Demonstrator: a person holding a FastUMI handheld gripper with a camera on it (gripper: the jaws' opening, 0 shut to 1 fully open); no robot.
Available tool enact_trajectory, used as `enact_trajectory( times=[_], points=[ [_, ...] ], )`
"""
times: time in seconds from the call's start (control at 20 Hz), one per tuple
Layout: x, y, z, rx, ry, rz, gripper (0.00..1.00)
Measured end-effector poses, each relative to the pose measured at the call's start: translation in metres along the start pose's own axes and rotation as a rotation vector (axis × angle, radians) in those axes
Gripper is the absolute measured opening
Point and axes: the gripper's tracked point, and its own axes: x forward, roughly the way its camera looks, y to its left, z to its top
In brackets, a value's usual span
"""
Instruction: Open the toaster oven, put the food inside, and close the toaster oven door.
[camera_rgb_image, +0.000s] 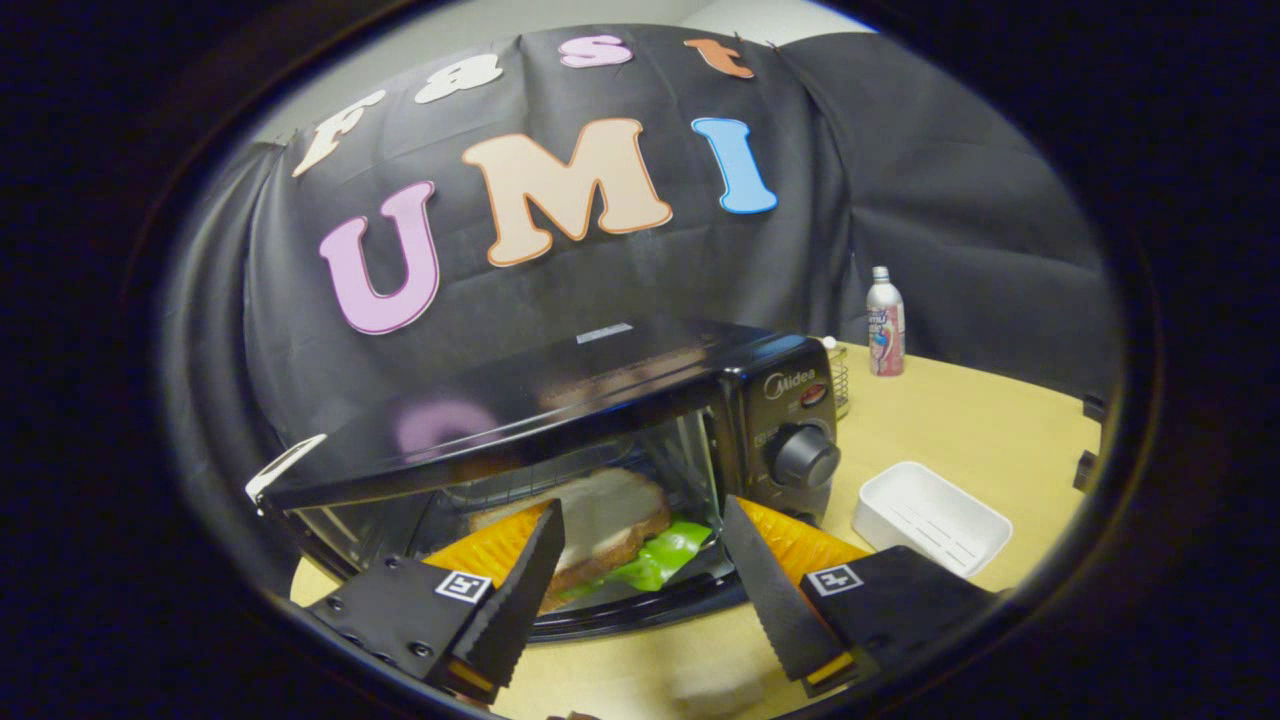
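Pale wooden surface (960, 420) carries everything, with black cloth draped behind it. At the near edge the tool (640, 530) stands with its fingers (515, 590) spread wide apart and nothing pressed between them. Just ahead of the fingers, seen through the gap between them, a sandwich (610, 520) of bread with a green leaf lies inside the toaster oven (560, 400); whether the oven's glass door is down or shut I cannot tell. Orange shapes sit low beside each finger. A round knob (803, 457) is on the oven's right panel. Beside the oven on the right lies a white tray (932, 516), and well beyond it a bottle (885, 322) stands upright.
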Motion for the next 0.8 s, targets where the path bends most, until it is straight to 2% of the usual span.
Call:
enact_trajectory(
  times=[0.25,0.8],
  points=[
    [-0.016,-0.004,-0.009,-0.038,0.035,0.003,0.98],
    [-0.103,-0.028,-0.041,-0.115,0.143,-0.059,0.99]
  ],
)
